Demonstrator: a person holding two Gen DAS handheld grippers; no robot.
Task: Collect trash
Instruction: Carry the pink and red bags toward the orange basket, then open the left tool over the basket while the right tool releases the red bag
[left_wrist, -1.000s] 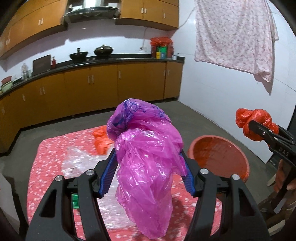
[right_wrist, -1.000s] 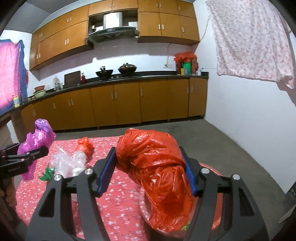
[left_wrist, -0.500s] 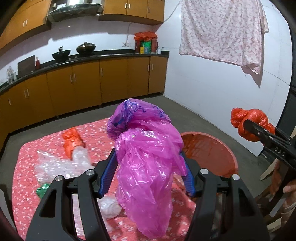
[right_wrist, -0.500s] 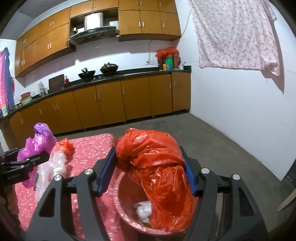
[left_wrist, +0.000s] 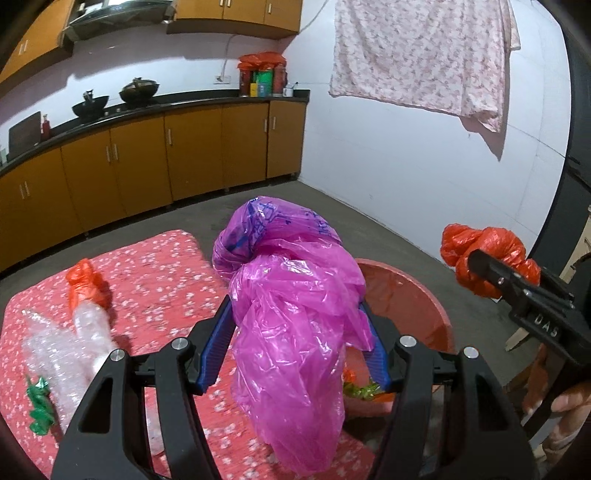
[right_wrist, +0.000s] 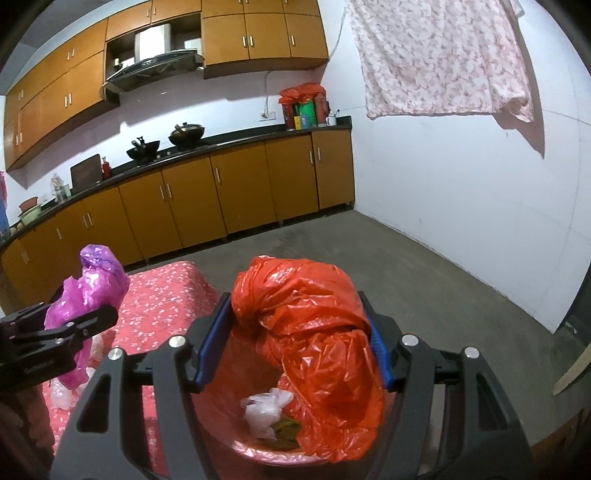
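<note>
My left gripper (left_wrist: 295, 343) is shut on a crumpled magenta plastic bag (left_wrist: 291, 310), held above the table beside the red basin (left_wrist: 413, 299). My right gripper (right_wrist: 299, 343) is shut on a crumpled orange-red plastic bag (right_wrist: 317, 347) that hangs over the basin (right_wrist: 218, 417). The basin holds a white plastic scrap (right_wrist: 266, 410) and green scraps. The right gripper with its orange bag (left_wrist: 484, 258) shows at the right of the left wrist view. The left gripper with the magenta bag (right_wrist: 88, 288) shows at the left of the right wrist view.
On the red flowered tablecloth (left_wrist: 155, 280) lie a small orange bag (left_wrist: 85, 284), clear bubble wrap (left_wrist: 74, 350) and a green wrapper (left_wrist: 38, 406). Brown kitchen cabinets (right_wrist: 236, 192) line the far wall. A flowered cloth (right_wrist: 443, 55) hangs on the right wall.
Both grippers have swung to the right with their bags. The right gripper's orange bag now hangs over the basin; the magenta bag has come near the basin's left rim.
</note>
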